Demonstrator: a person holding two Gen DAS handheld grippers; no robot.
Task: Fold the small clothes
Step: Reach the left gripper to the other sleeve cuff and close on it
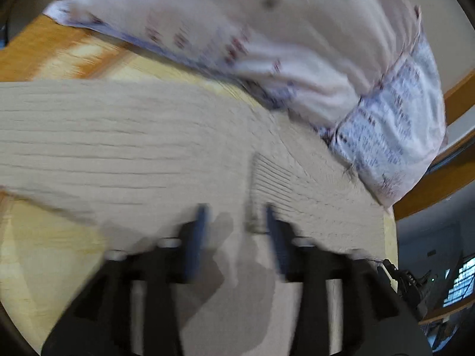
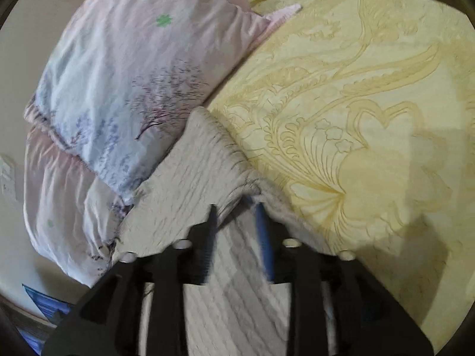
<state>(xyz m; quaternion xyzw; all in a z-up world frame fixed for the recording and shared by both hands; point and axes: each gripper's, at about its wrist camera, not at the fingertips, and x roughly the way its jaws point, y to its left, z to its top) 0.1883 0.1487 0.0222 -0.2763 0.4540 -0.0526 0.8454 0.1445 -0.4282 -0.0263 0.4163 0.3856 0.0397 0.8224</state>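
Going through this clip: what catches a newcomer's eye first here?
The beige ribbed garment spread on the yellow patterned sheet, running under both grippers. Behind it lies a pale floral pillow. The right gripper has bunched cloth between its fingers.

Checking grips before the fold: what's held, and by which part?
Nothing: left hand-held gripper and right hand-held gripper stand open over the garment.

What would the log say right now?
garment: spread on bed | left gripper: open over it | right gripper: open at bunched edge | pillow: beside
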